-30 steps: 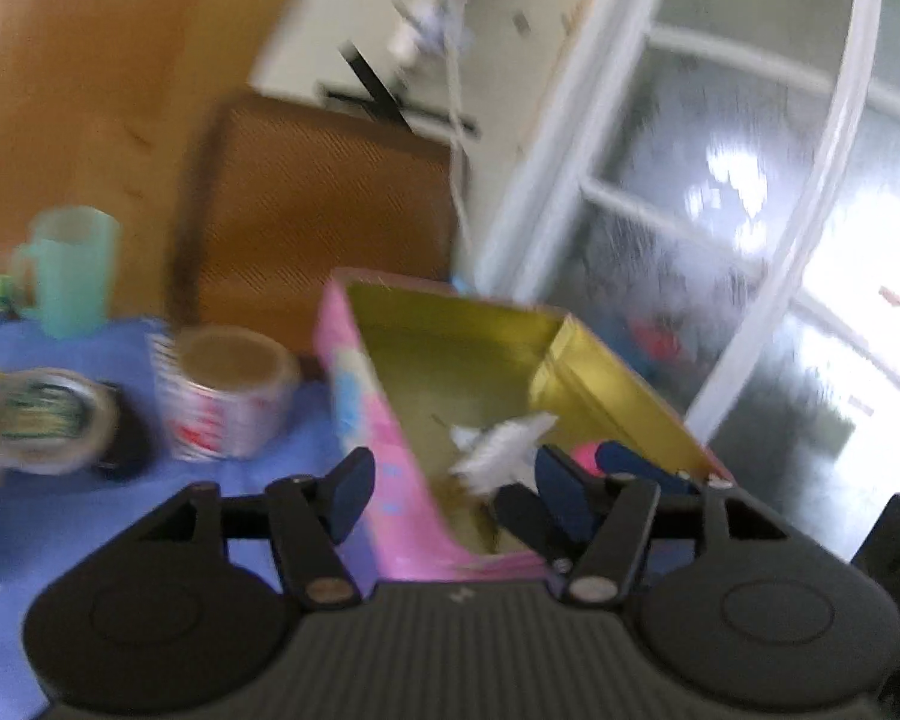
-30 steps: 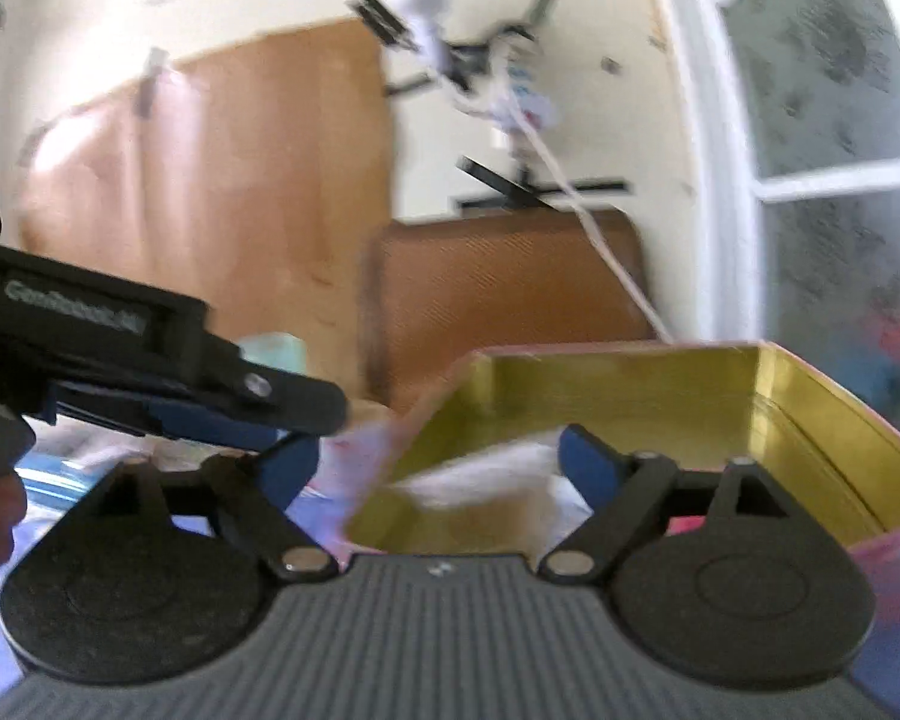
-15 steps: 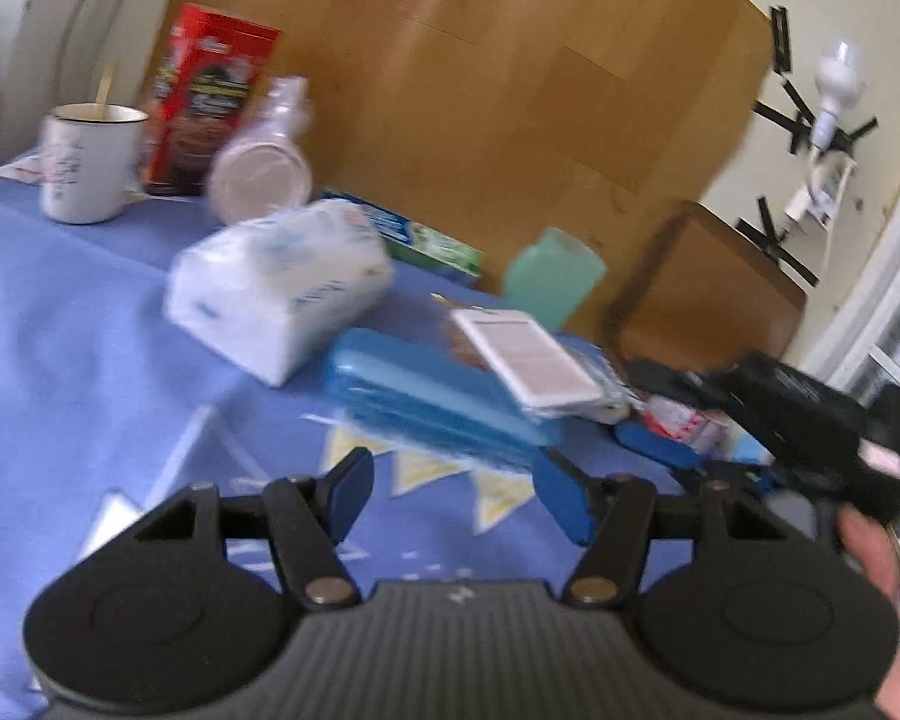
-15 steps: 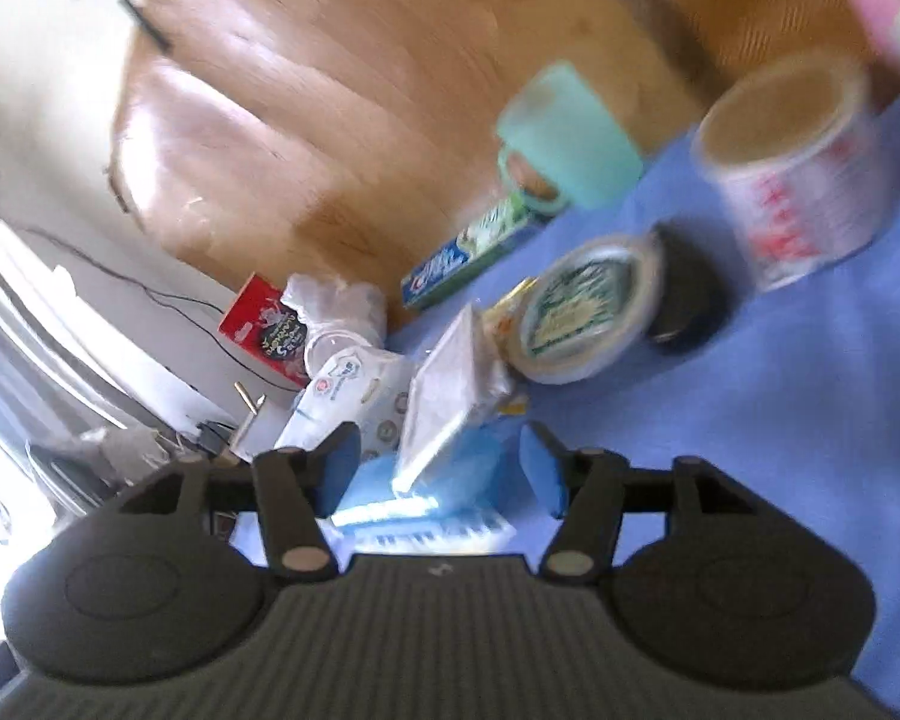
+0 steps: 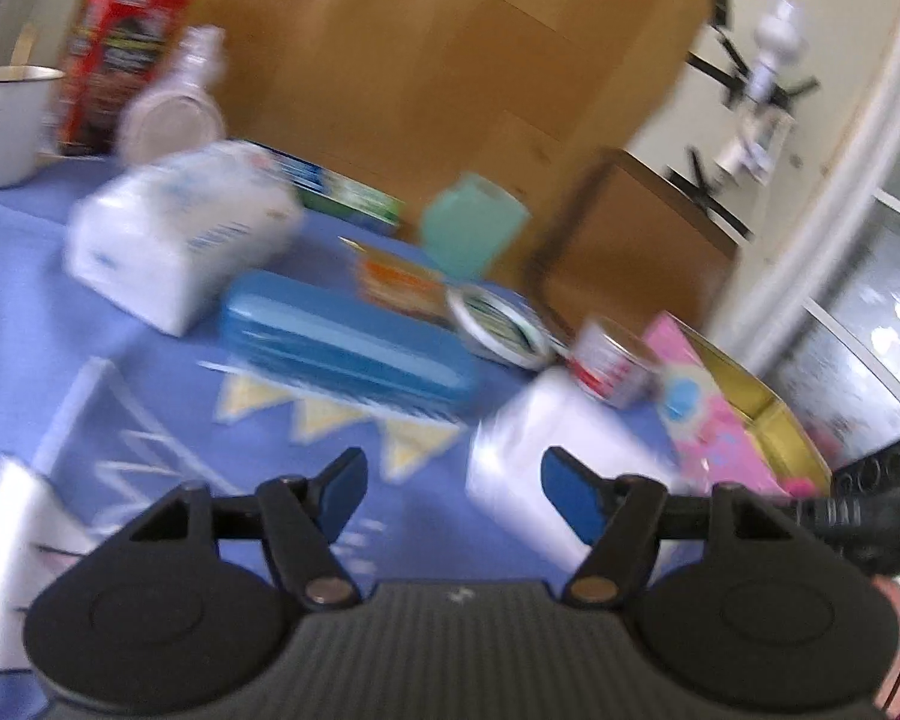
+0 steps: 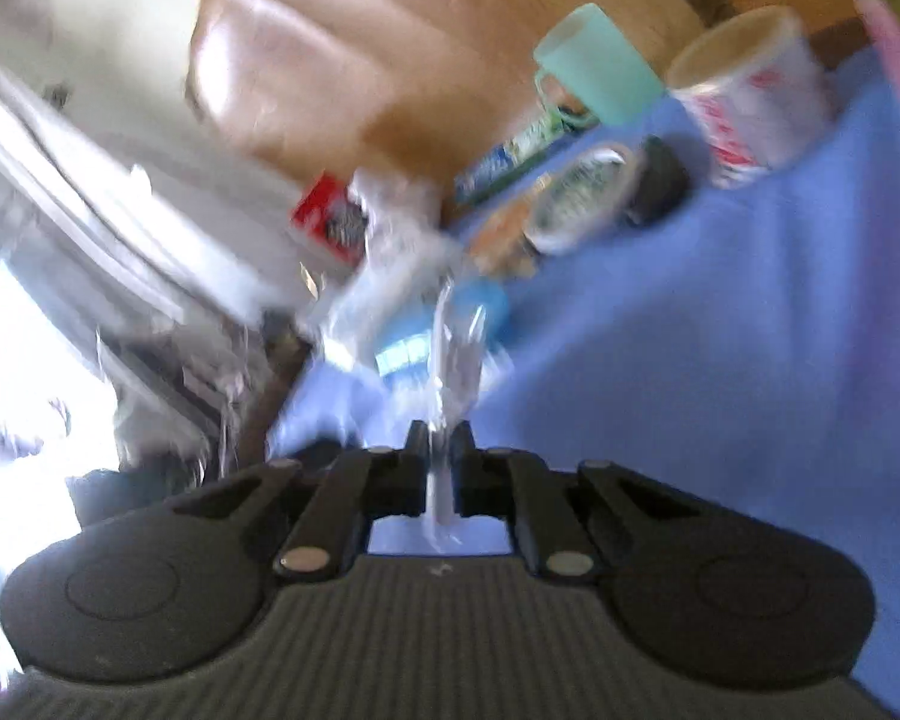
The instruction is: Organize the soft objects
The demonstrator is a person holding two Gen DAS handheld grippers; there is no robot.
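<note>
In the right wrist view my right gripper [image 6: 440, 444] is shut on the thin edge of a small white tissue pack [image 6: 453, 354] and holds it above the blue tablecloth. The same pack shows in the left wrist view [image 5: 546, 450], blurred, near the pink tin [image 5: 708, 414] with the gold inside. My left gripper [image 5: 453, 480] is open and empty above the cloth. A large white tissue pack [image 5: 174, 240] lies at the left beside a blue case [image 5: 342, 348].
A teal cup [image 5: 471, 234], a small can [image 5: 612, 369], a round lid [image 5: 498, 327], a red box [image 5: 120, 54], a white mug [image 5: 3, 120] and a toothpaste box [image 5: 342, 192] stand along the table's far side. A wooden chair [image 5: 630, 240] is behind.
My right gripper has closed on the small white tissue pack and lifted it off the blue case toward the pink tin. The left gripper stayed open and swung slightly right.
</note>
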